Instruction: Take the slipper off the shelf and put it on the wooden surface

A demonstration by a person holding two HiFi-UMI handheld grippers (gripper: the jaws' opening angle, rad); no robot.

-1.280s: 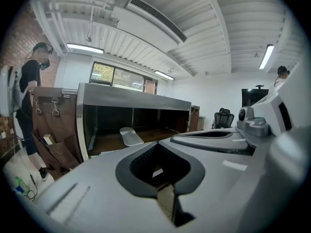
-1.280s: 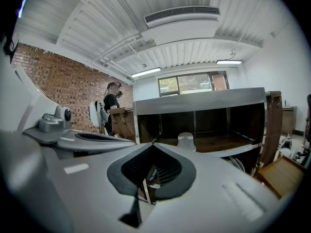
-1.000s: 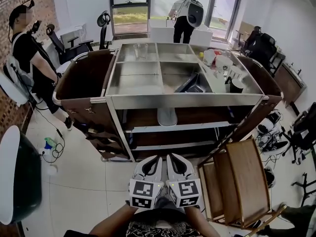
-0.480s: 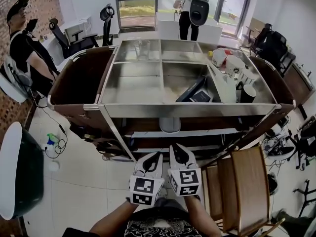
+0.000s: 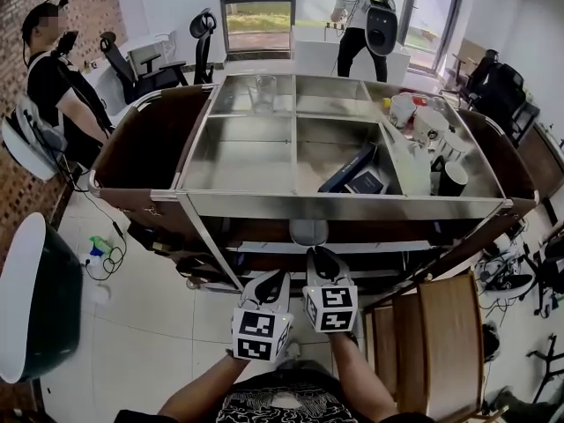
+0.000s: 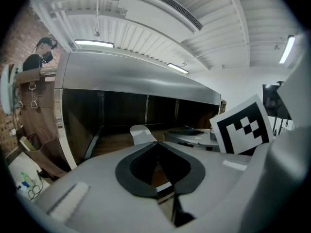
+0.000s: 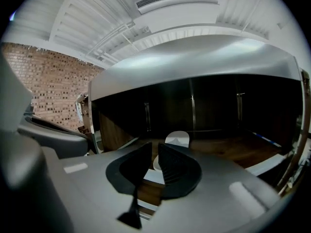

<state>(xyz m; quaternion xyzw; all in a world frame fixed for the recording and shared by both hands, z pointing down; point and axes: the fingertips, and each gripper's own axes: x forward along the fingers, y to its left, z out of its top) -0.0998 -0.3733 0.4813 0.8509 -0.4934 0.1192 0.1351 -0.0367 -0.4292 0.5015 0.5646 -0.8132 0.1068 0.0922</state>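
Head view: task barely begun. The slipper, pale, lies on the shelf under the steel top of the cart, toe end at the front edge. Nothing has been lifted yet; the reach, grasp, carry and set-down are all left. The wooden seat at lower right is probably the target, and it is bare. The left gripper and right gripper are held side by side in front of the cart. Both point at the shelf, the right one slightly ahead and nearer the slipper. Neither touches it.

Left gripper view: the left gripper is clenched, tips meeting, nothing between them. The slipper shows beyond the jaws, a little left of their line, well apart.

Right gripper view: the jaws of the right gripper have just been opening and stand parted by a narrow gap, released, with nothing in it. The slipper sits on the shelf boards just beyond the tips and slightly right of the gap. It is near but clear of the pads. My judgement is that the right gripper is the one lining up for the pick, and that it will need to open wider to take the slipper.
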